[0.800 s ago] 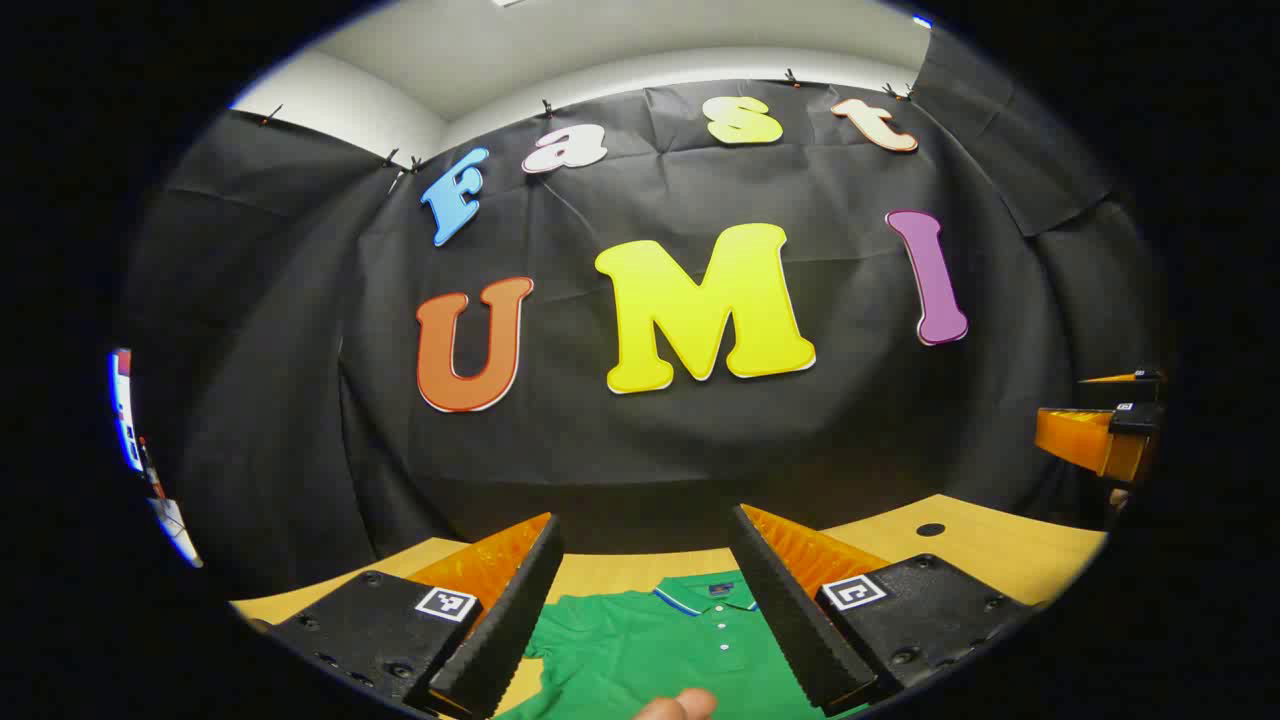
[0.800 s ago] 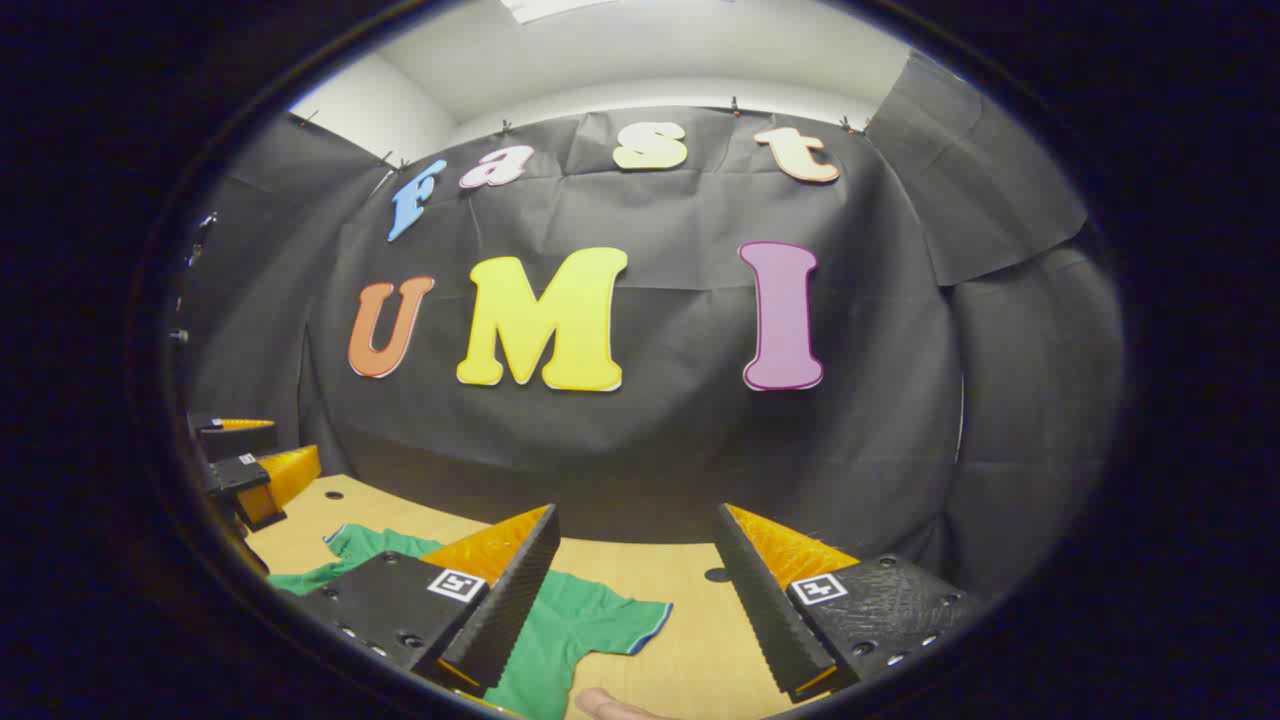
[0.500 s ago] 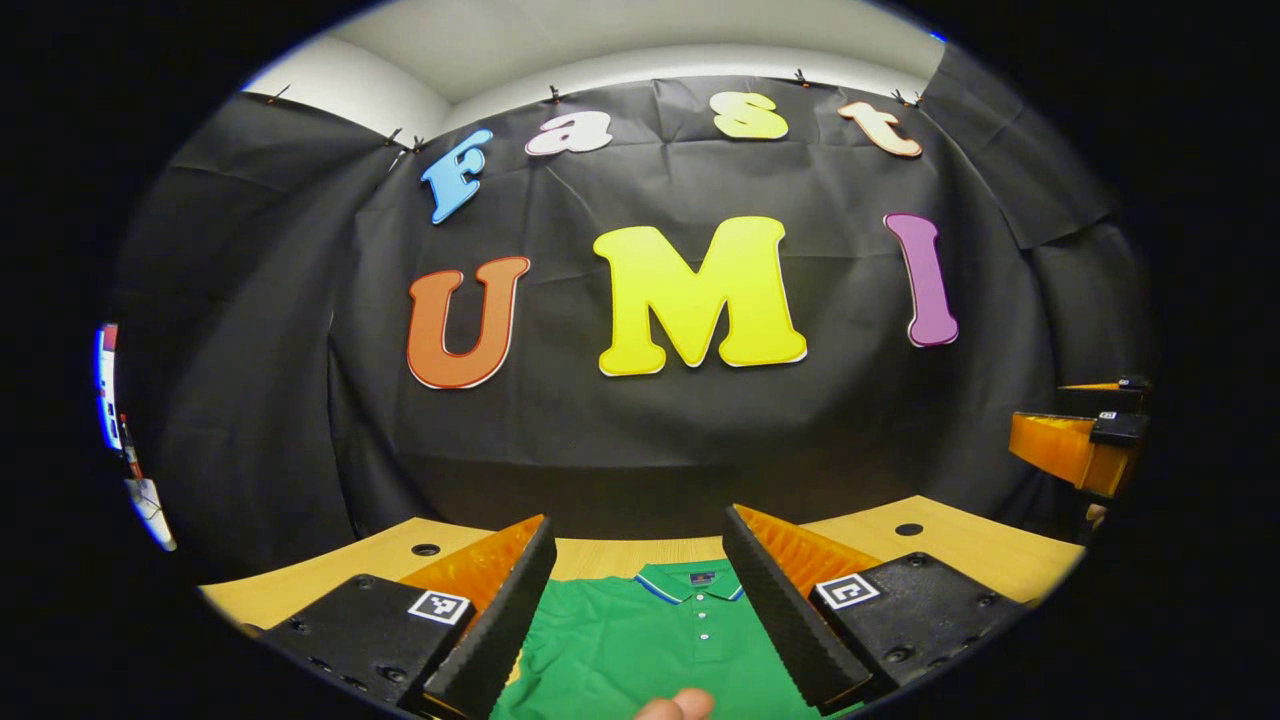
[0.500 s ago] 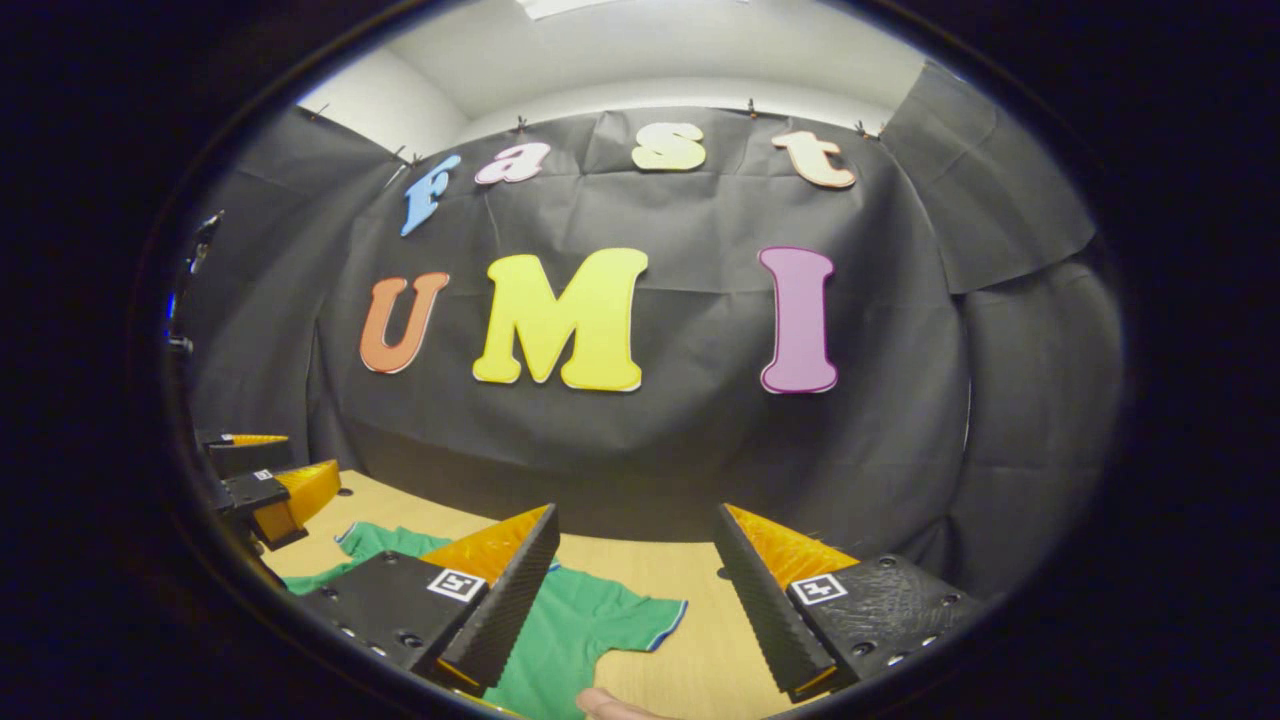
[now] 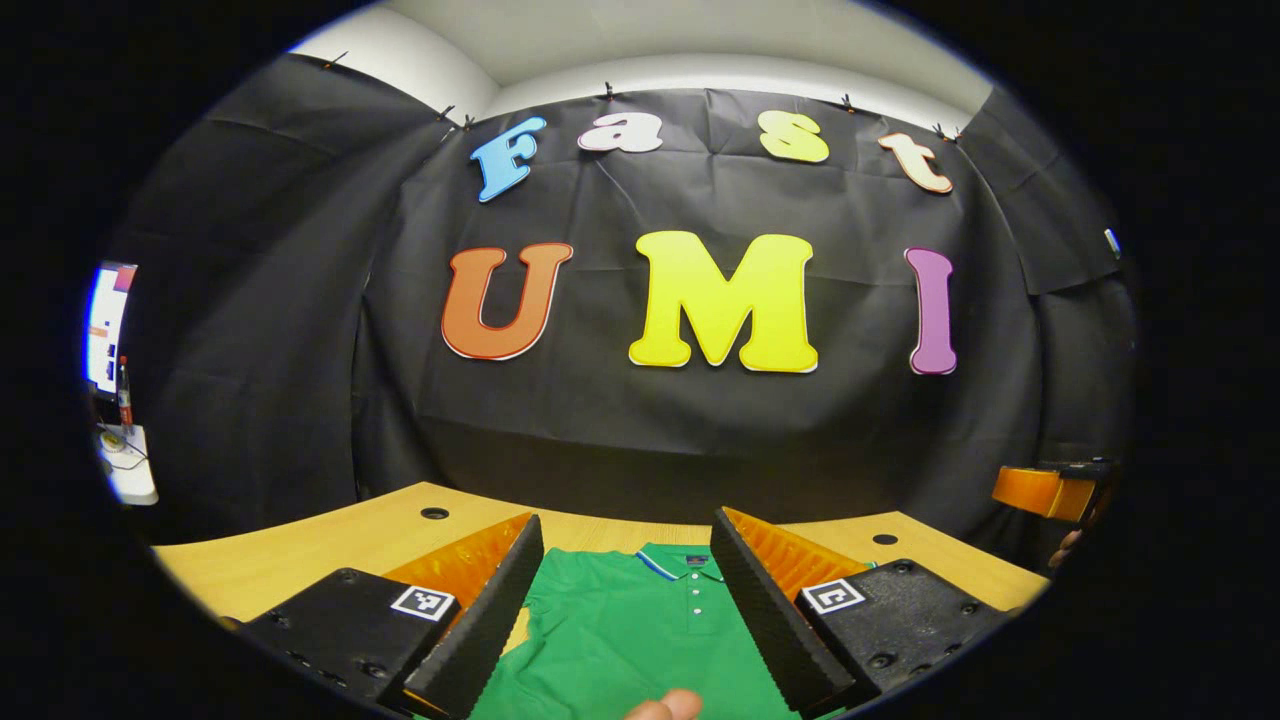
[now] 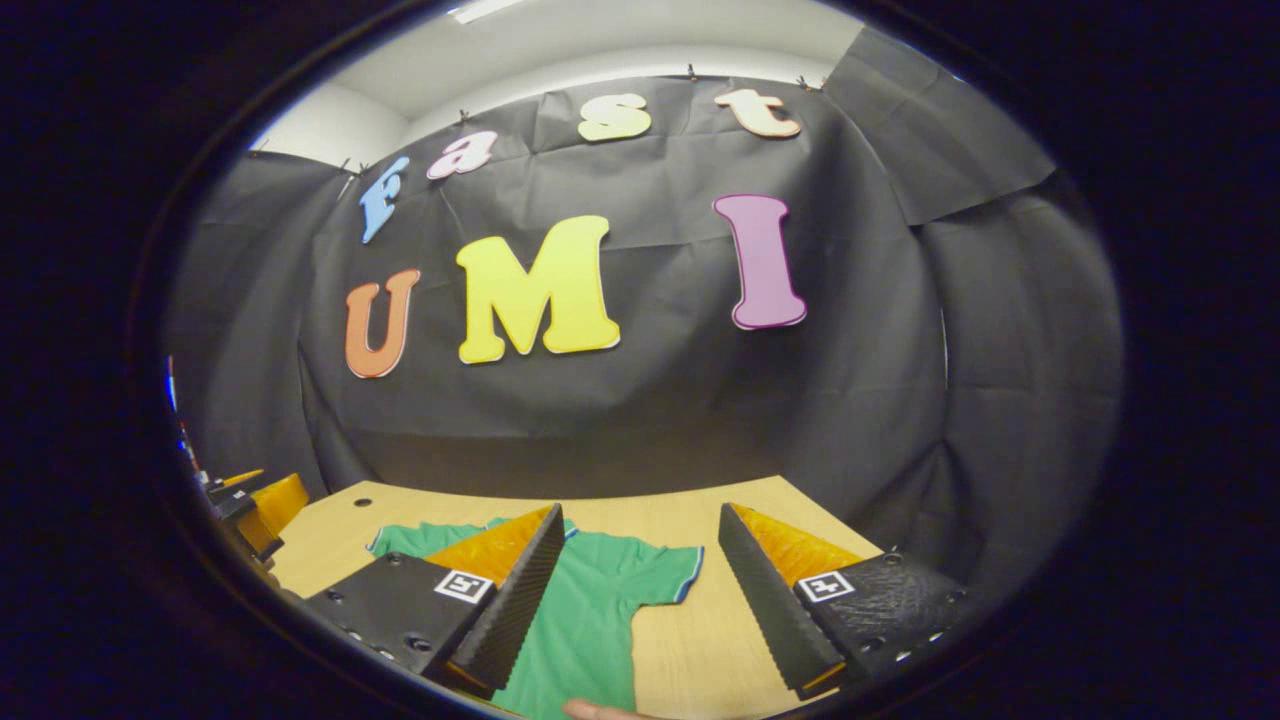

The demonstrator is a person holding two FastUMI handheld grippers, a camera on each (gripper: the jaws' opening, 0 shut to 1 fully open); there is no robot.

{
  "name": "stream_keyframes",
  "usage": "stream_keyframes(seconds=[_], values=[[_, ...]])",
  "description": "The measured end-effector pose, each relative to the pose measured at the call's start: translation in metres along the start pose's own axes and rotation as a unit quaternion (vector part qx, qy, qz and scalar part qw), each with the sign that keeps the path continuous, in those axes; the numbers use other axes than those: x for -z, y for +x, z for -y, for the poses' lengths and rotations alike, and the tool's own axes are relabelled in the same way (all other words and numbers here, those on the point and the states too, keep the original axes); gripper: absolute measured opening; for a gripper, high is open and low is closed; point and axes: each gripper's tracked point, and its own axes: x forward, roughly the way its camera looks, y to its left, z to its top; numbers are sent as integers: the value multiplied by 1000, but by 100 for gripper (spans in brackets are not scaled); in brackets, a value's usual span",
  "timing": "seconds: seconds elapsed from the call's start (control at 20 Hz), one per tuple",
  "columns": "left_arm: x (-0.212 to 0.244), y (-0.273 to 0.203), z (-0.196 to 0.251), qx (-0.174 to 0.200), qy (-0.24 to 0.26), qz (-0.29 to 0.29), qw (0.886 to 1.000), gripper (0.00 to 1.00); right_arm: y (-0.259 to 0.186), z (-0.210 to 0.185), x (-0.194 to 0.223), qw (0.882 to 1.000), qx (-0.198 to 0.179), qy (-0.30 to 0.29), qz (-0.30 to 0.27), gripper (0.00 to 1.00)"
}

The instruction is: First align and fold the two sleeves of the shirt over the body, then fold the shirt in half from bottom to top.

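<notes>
The shirt [image 5: 640, 630] lies flat on the tabletop [image 5: 300, 555], its collar [image 5: 682, 562] toward the booth wall [image 5: 640, 430] that stands behind the table's far edge. In the left gripper view the left gripper [image 5: 625, 610] hangs above the shirt's body, its fingers [image 5: 480, 625] spread to either side of the collar and button placket; the right gripper [image 5: 1045, 490] shows far off to the right, beyond the table's edge. In the right gripper view the right gripper [image 6: 635, 595] sits over the shirt's sleeve [image 6: 655, 570], which stretches rightward across bare tabletop. The left gripper [image 6: 255, 505] shows at the far left there. Small holes [image 5: 434, 513] sit in the tabletop near the wall.
</notes>
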Motion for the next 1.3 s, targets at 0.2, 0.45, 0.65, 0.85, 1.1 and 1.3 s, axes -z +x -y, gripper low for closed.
stream_keyframes(seconds=[0.2, 0.45, 0.65, 0.85, 1.1, 1.3], values=[[-19, -17, -5, -1, 23, 23, 999, 100, -18, -8, -6, 999, 13, -38, 14, 92], [-7, -23, -3, 7, 21, 1, 1000, 100, -19, -14, -8, 999, 19, -39, 13, 95], [-3, -27, -12, -4, 20, -10, 1000, 100, 9, -4, 10, 998, 32, -48, -19, 96], [-4, -30, -13, -5, 15, -10, 1000, 100, 61, 1, 42, 994, 33, -70, -73, 96], [-9, -29, -11, 3, 10, 3, 1000, 100, 115, 17, 96, 984, 51, -89, -147, 98], [-8, -20, -11, 6, 1, -2, 1000, 100, 148, 24, 123, 979, 73, -72, -178, 95]])
